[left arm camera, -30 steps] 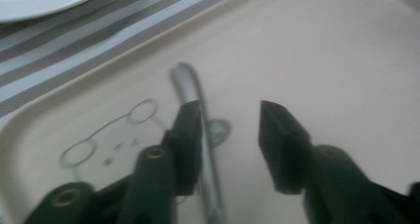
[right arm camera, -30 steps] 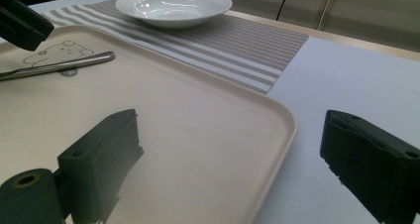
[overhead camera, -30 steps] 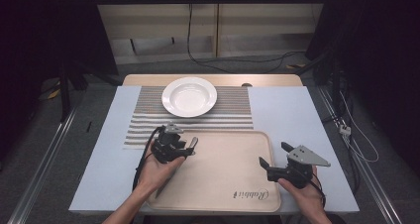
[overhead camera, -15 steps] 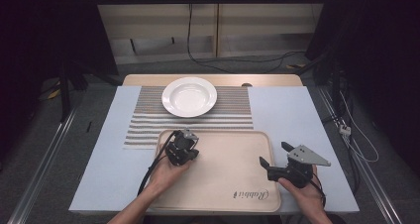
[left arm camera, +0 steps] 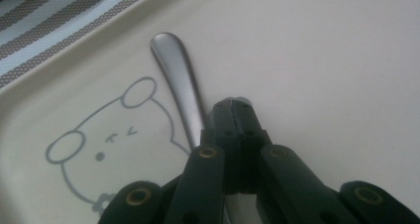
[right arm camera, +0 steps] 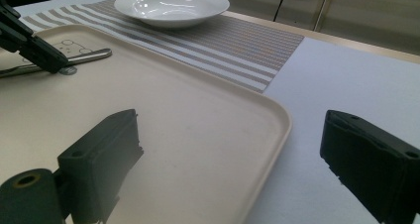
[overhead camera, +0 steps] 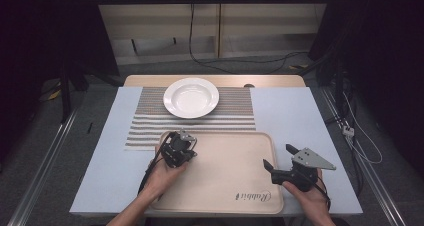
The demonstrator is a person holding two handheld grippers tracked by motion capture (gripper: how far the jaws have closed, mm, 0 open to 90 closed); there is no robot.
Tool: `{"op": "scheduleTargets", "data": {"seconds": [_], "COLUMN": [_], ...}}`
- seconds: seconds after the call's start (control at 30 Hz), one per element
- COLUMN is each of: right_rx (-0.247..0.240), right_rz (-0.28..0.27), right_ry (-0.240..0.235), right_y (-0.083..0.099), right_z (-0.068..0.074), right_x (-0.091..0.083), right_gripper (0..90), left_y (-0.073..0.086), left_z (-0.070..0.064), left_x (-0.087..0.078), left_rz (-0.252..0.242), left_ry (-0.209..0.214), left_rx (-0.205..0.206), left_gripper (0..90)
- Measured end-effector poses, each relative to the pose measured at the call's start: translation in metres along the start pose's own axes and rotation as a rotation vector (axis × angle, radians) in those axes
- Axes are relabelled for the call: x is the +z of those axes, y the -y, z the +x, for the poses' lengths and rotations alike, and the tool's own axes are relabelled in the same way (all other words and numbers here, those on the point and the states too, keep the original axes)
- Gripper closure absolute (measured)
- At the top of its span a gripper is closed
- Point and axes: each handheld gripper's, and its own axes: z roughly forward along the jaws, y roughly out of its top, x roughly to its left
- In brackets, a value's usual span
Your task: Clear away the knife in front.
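Observation:
A metal utensil handle [left arm camera: 178, 75] lies flat on the beige tray [overhead camera: 230, 158], near its far-left corner beside a printed bear. My left gripper [left arm camera: 233, 104] is shut, its tip down on the tray. The handle runs along the left of the jaws and passes under them; nothing shows between them. In the high view the left gripper [overhead camera: 186, 147] is over the tray's left part. My right gripper [overhead camera: 279, 157] is open at the tray's right edge with nothing between its jaws. From the right gripper view [right arm camera: 230, 135] the handle [right arm camera: 86, 57] shows far left.
A white plate [overhead camera: 191, 97] stands on a striped placemat [overhead camera: 150, 126] beyond the tray. A pale blue cloth [overhead camera: 295, 111] covers the table. The tray's raised rim [right arm camera: 277, 120] runs between the right gripper's jaws.
My left gripper has moved right and farther onto the tray, and its jaws have come together. The right gripper has stayed put.

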Motion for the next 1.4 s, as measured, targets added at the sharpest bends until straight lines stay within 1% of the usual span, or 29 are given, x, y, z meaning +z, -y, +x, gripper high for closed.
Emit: {"op": "scheduleTargets", "data": {"seconds": [0.07,0.3,0.33,0.37,0.63,0.73,0.77,0.83,0.9,1.0,1.17,1.27,1.4], "right_rx": [0.0,-0.001,-0.001,-0.002,-0.002,-0.002,-0.002,-0.004,-0.003,-0.001,0.0,0.0,-0.001], "right_rz": [-0.001,0.001,0.0,0.0,0.003,0.004,0.005,0.005,0.005,0.006,0.006,0.006,0.005], "right_ry": [0.0,0.0,0.001,0.001,0.004,0.001,0.0,0.0,0.0,0.001,0.002,0.002,0.0], "right_y": [0.0,0.0,0.0,0.0,0.0,0.0,0.0,-0.001,0.0,0.0,0.0,0.0,0.0], "right_z": [0.0,0.0,0.0,0.0,0.0,0.001,0.001,0.001,0.001,0.001,0.001,0.001,0.001], "right_x": [0.0,0.0,0.0,0.0,0.002,0.003,0.003,0.003,0.003,0.003,0.002,0.003,0.003], "right_gripper": [8.5,8.5,8.5,8.5,8.5,8.5,8.5,8.5,8.5,8.5,8.5,8.5,8.5], "left_y": [0.0,0.002,0.002,0.003,0.004,0.004,0.004,0.005,0.004,0.004,0.007,0.009,0.013], "left_z": [0.003,0.006,0.006,0.007,0.011,0.013,0.012,0.01,0.01,0.012,0.015,0.016,0.022], "left_x": [0.0,-0.003,-0.003,-0.004,-0.007,-0.008,-0.008,-0.009,-0.009,-0.009,-0.011,-0.013,-0.015], "left_rz": [0.003,0.017,0.019,0.021,0.045,0.052,0.054,0.06,0.063,0.069,0.066,0.073,0.076], "left_ry": [0.0,0.013,-0.008,0.014,0.025,0.032,0.032,0.026,0.031,0.015,0.013,0.002,-0.001], "left_rx": [-0.009,-0.006,-0.001,-0.004,-0.008,-0.017,-0.019,-0.006,-0.011,-0.011,-0.026,-0.027,-0.043], "left_gripper": [90.0,90.0,90.0,90.0,90.0,90.0,90.0,90.0,90.0,90.0,90.0,90.0,90.0]}}
